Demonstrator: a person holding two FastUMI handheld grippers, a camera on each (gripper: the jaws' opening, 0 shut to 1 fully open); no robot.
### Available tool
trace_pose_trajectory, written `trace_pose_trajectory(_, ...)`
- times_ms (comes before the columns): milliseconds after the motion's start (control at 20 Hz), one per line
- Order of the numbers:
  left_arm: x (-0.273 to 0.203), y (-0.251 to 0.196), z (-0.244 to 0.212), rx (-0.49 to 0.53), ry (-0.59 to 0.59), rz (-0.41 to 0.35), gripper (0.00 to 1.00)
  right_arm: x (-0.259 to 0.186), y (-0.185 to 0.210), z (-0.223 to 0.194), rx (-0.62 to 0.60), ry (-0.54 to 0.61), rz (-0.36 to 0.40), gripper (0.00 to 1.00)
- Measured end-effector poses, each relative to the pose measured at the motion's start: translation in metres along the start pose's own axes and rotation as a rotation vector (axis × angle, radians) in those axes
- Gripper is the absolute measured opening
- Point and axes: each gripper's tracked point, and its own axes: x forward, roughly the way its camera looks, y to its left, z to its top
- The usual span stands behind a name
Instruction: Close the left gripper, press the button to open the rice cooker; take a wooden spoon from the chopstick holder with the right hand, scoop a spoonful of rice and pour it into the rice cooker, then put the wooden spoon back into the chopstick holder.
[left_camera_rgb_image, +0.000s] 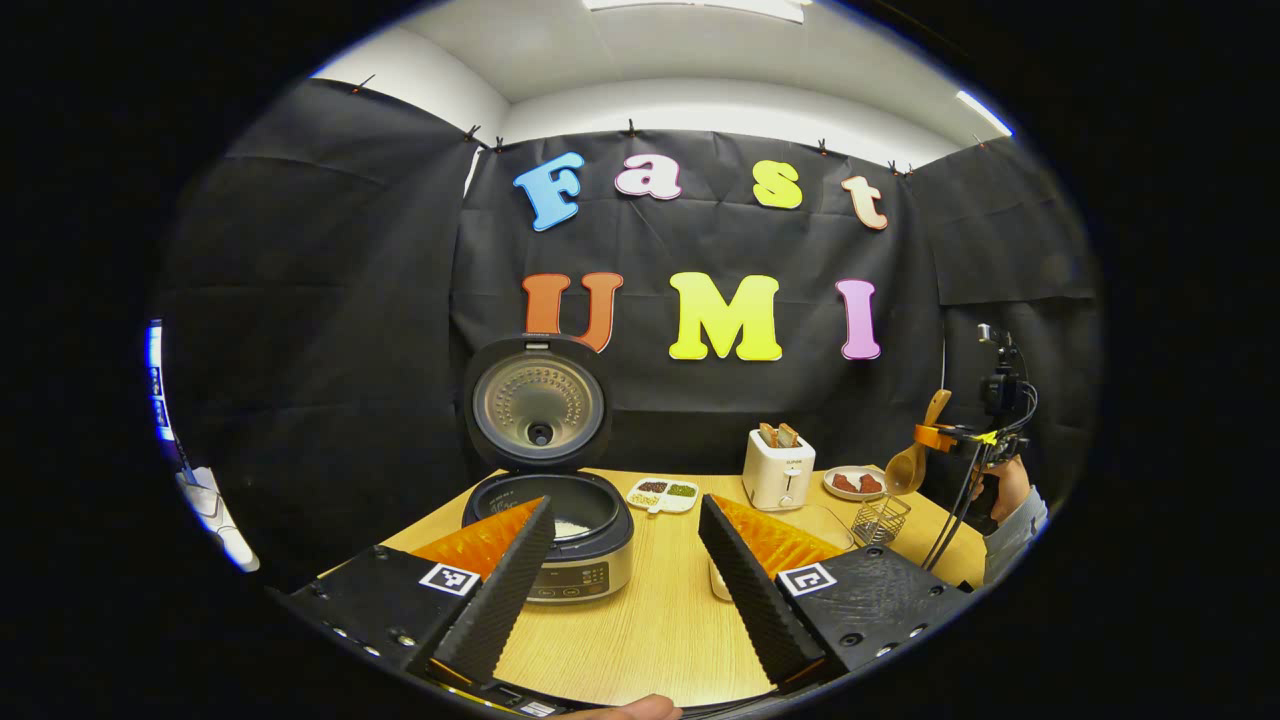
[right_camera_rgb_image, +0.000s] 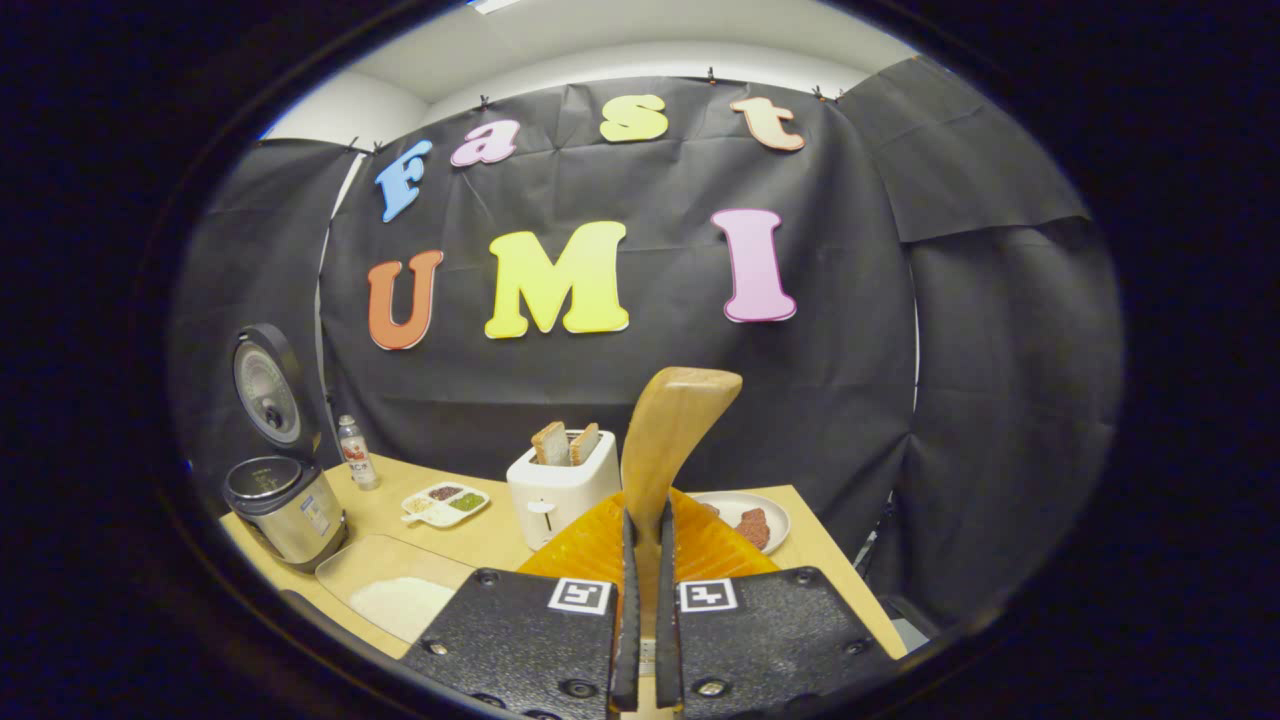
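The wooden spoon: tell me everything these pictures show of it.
The light-brown wooden spoon looks like plain, smooth wood with a flat, widening handle end and a rounded bowl. The right gripper is shut on its handle, both fingers pressing it. In the left gripper view the spoon hangs tilted, bowl down and handle up, above the wire chopstick holder and clear of it. Whether the bowl holds anything cannot be told.

The left gripper view is looking low across the worktop (left_camera_rgb_image: 660, 610) toward the back wall, the open rice cooker (left_camera_rgb_image: 548, 520) sitting close ahead. The right gripper view is facing the same wall from farther right and higher; both are sharing the toaster (right_camera_rgb_image: 562, 487)
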Motion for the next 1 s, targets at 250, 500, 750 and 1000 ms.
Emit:
trace_pose_trajectory(250,0.038,0.004,0.008,0.02,0.011,0.013,0.93,0.018,0.002,-0.022,0.031,0.036,0.03,0.16)
trace_pose_trajectory(500,0.074,0.014,0.002,0.0,0.053,0.04,0.94,0.033,-0.016,-0.04,0.05,0.065,-0.015,0.53)
trace_pose_trajectory(750,0.106,0.033,0.015,-0.041,0.038,0.041,0.93,0.018,-0.028,-0.021,0.006,0.019,-0.091,0.9)
trace_pose_trajectory(1000,0.135,0.061,0.031,-0.047,0.013,0.058,0.93,-0.014,-0.021,-0.005,0.028,0.002,-0.115,0.95)
